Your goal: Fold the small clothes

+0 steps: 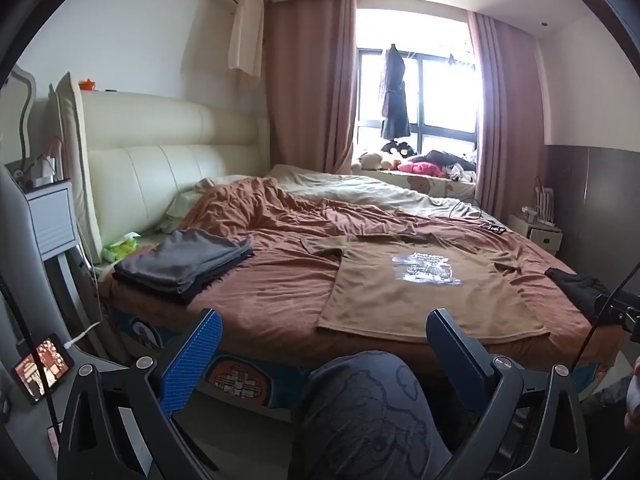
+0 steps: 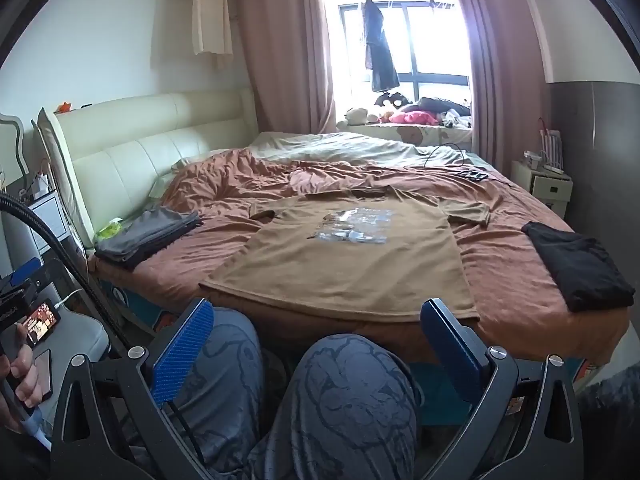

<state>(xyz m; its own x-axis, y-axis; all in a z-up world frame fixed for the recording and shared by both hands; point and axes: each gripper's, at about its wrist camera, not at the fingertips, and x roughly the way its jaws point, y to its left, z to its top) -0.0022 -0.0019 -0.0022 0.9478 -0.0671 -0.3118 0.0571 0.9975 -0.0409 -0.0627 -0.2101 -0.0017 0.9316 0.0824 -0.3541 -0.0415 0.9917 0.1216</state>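
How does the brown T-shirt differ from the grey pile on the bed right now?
The brown T-shirt lies spread flat, unfolded, print up, at the bed's near edge; the grey pile is folded and stacked. The T-shirt covers far more of the bed and sits mid-bed; the pile sits left, toward the headboard. Both rest on the rust-coloured cover.

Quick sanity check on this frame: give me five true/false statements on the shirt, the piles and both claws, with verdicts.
1. The brown printed T-shirt lies spread flat on the rust-coloured bedspread. True.
2. The left claw grips the shirt hem. False: it is open, short of the bed.
3. A folded grey clothes stack sits near the headboard. True.
4. The folded black garment lies on top of the T-shirt. False: it lies apart, beside it.
5. The right claw is open. True.
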